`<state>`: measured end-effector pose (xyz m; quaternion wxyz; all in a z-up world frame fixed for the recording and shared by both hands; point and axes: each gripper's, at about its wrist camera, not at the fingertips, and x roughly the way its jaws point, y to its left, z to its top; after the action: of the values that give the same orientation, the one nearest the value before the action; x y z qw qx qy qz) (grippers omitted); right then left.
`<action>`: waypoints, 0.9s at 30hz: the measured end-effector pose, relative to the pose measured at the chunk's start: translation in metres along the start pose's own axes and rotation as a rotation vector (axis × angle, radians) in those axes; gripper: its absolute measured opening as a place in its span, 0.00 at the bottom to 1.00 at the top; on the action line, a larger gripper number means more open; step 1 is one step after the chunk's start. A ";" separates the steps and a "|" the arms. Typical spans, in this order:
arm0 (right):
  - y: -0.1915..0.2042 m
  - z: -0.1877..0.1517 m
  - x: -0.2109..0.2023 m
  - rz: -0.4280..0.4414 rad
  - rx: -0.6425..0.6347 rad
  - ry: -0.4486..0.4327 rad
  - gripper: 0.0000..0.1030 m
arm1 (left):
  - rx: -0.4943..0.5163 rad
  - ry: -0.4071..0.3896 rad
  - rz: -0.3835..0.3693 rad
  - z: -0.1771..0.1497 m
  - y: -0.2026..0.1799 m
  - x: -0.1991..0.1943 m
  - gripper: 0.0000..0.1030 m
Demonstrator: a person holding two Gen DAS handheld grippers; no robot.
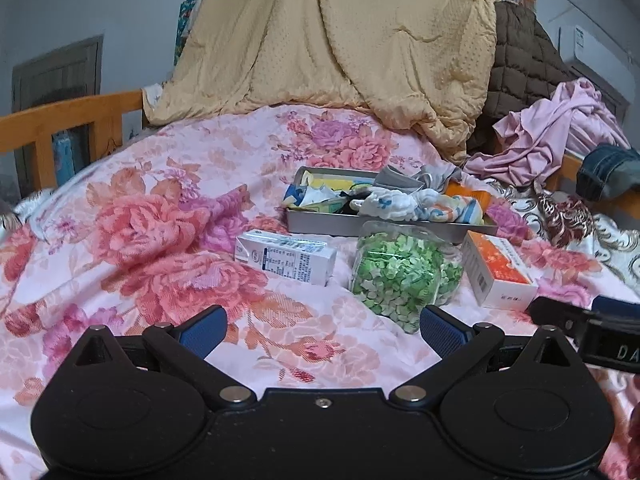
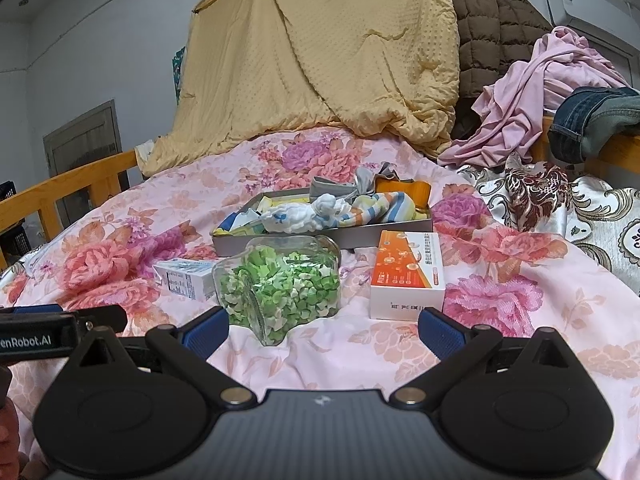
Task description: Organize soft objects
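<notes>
A grey metal tray (image 1: 320,222) (image 2: 280,246) sits on the floral bedspread and holds several soft cloths: a white and blue rolled cloth (image 1: 394,202) (image 2: 296,214), a striped one (image 1: 460,208) (image 2: 384,206) and a grey one (image 1: 412,180) (image 2: 340,188). My left gripper (image 1: 322,330) is open and empty, low over the bed in front of the tray. My right gripper (image 2: 322,332) is open and empty too, just short of the jar.
A clear jar of green paper stars (image 1: 404,272) (image 2: 280,284) lies in front of the tray. A white milk carton (image 1: 286,256) (image 2: 188,278) is at its left, an orange and white box (image 1: 498,270) (image 2: 408,276) at its right. A yellow quilt (image 1: 340,40), pink clothes (image 2: 540,92), wooden rails (image 1: 72,120).
</notes>
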<state>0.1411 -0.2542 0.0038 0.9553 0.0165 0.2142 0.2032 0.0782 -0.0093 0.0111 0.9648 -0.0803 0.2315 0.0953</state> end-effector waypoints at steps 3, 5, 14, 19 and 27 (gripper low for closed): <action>0.001 0.000 0.000 0.001 -0.008 0.003 1.00 | -0.004 0.014 0.027 0.001 -0.001 0.001 0.99; 0.001 0.000 0.001 0.002 -0.009 0.004 1.00 | -0.004 0.023 0.051 0.001 -0.001 0.002 0.99; 0.001 0.000 0.001 0.002 -0.009 0.008 1.00 | -0.009 0.042 0.080 0.000 0.002 0.004 0.99; 0.001 0.000 0.001 0.001 -0.007 0.008 1.00 | 0.008 0.044 0.084 0.000 0.000 0.004 0.99; 0.001 0.000 0.001 0.002 -0.008 0.009 1.00 | 0.012 0.042 0.086 0.000 0.000 0.004 0.99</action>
<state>0.1412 -0.2531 0.0034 0.9542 0.0118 0.2174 0.2052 0.0818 -0.0091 0.0088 0.9552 -0.0664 0.2555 0.1336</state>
